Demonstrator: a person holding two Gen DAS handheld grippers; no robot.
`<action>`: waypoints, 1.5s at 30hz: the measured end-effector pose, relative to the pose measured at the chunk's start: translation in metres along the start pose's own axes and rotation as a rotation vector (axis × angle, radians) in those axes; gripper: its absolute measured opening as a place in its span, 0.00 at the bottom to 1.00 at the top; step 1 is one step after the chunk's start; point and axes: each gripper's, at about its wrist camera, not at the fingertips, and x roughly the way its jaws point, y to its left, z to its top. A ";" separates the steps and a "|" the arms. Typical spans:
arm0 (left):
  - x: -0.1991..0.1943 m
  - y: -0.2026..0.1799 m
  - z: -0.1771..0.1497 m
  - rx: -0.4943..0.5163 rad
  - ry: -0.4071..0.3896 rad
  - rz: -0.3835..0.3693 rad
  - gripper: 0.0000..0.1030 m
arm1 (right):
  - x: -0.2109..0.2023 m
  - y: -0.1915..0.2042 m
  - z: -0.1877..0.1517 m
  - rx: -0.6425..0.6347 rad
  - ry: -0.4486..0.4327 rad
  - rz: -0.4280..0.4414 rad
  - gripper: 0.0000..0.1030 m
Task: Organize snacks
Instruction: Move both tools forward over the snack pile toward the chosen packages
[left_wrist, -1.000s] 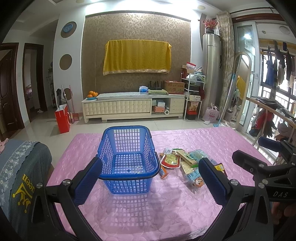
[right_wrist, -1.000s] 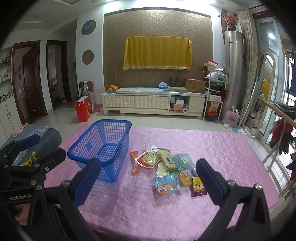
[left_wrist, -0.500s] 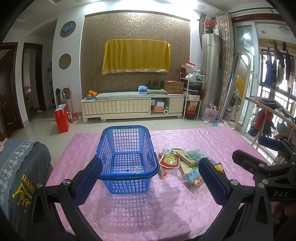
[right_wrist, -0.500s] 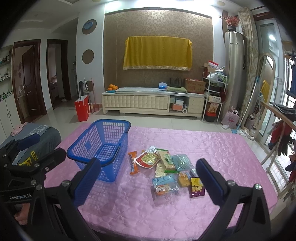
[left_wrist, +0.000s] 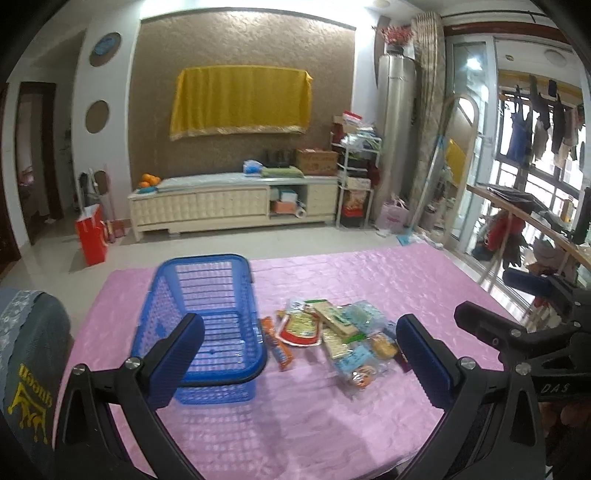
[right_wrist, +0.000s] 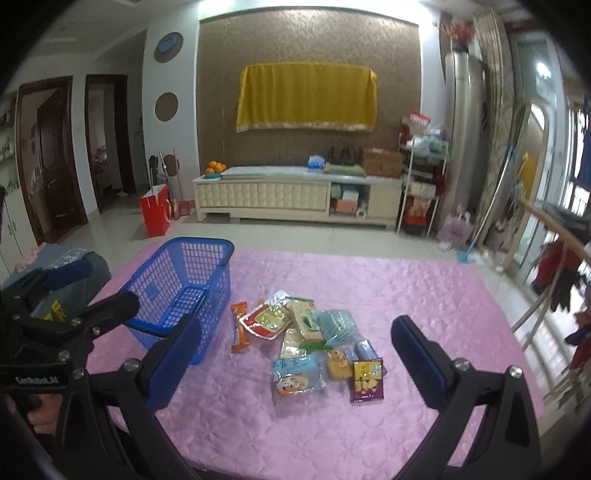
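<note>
My right gripper (right_wrist: 291, 365) fills the bottom of the right wrist view, jaws spread wide, nothing between them. My left gripper (left_wrist: 299, 354) stands likewise in the lower part of its own view, wide apart and empty. Both hang above the near edge of the pink tablecloth (right_wrist: 424, 288); neither touches anything.

Just beyond the right gripper, at lower centre of that view, lies the snack pile (right_wrist: 306, 339). Nearest me are a clear packet with a blue label (right_wrist: 297, 373) and a purple sachet (right_wrist: 367, 376), apart from each other, a small yellow item between them. Behind these, flat packets overlap one another. At the pile's left edge an orange bar (right_wrist: 239, 326) lies alone.

The blue basket (right_wrist: 184, 291) sits left of centre, just beside the orange bar, upright and, as far as I see, empty.

Judgement: the task has barely begun; the step in hand is the first pick. I advise taking an isolated piece at the pile's margin, the purple sachet or the orange bar, rather than one of the overlapped packets, which would likely drag its neighbours. Thin film wrappers slip, so I should close across the narrow width. The left view is motion-blurred; I should steady that hand.
</note>
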 end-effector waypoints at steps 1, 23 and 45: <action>0.006 -0.003 0.003 0.000 0.011 -0.008 1.00 | 0.004 -0.008 0.001 0.006 0.010 0.003 1.00; 0.182 -0.084 -0.028 0.210 0.378 -0.184 1.00 | 0.112 -0.108 -0.053 0.093 0.312 0.011 1.00; 0.276 -0.106 -0.093 0.480 0.598 -0.301 0.99 | 0.178 -0.132 -0.099 0.095 0.476 0.007 1.00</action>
